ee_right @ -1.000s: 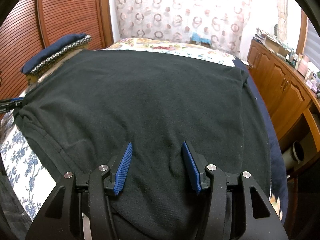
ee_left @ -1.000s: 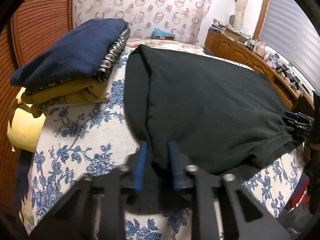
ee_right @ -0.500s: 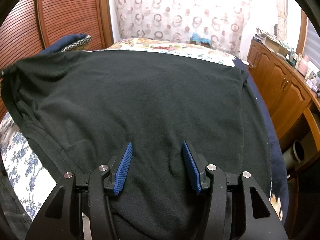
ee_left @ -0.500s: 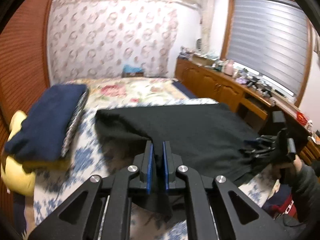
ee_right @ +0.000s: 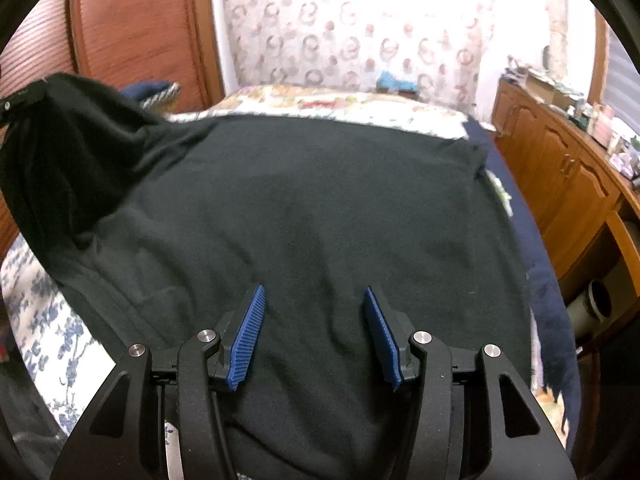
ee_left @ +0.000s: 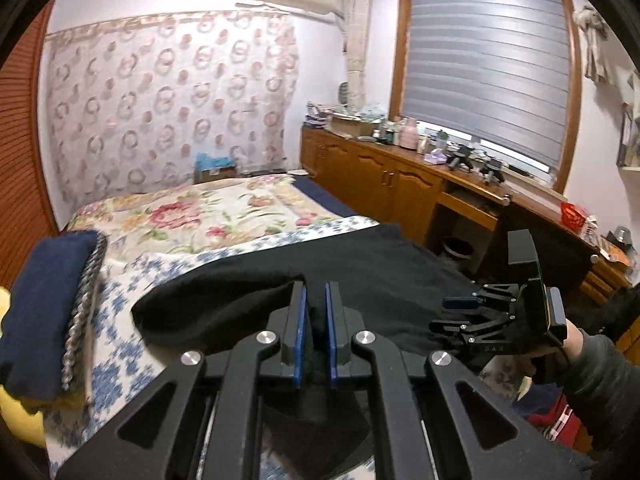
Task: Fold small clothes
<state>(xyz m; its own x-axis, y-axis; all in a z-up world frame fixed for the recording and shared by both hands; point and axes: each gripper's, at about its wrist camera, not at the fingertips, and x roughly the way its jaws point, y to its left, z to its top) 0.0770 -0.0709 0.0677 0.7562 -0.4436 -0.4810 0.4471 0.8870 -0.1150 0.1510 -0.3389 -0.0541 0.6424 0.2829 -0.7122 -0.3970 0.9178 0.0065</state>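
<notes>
A black garment [ee_right: 320,200] lies spread across the bed. My left gripper [ee_left: 316,286] is shut on its near left corner and holds that corner raised, so black cloth [ee_left: 360,272] hangs from between the blue pads. In the right wrist view this lifted corner rises at the upper left, where part of the left gripper [ee_right: 20,98] shows. My right gripper [ee_right: 314,290] stands open just over the garment's near edge, with only flat cloth beneath its fingers. The left wrist view shows the right gripper [ee_left: 444,314] at the right, held by a hand in a dark sleeve.
A stack of folded clothes [ee_left: 44,312], navy on yellow, sits at the bed's left edge. The floral bedspread [ee_left: 200,216] stretches beyond the garment. Wooden cabinets [ee_left: 400,184] with clutter run along the right wall, and a louvred wooden wardrobe [ee_right: 140,32] stands at the left.
My left gripper closed on the garment's corner and rose with it, tilting upward, so that corner now hangs off the bed. The right gripper stayed still and open.
</notes>
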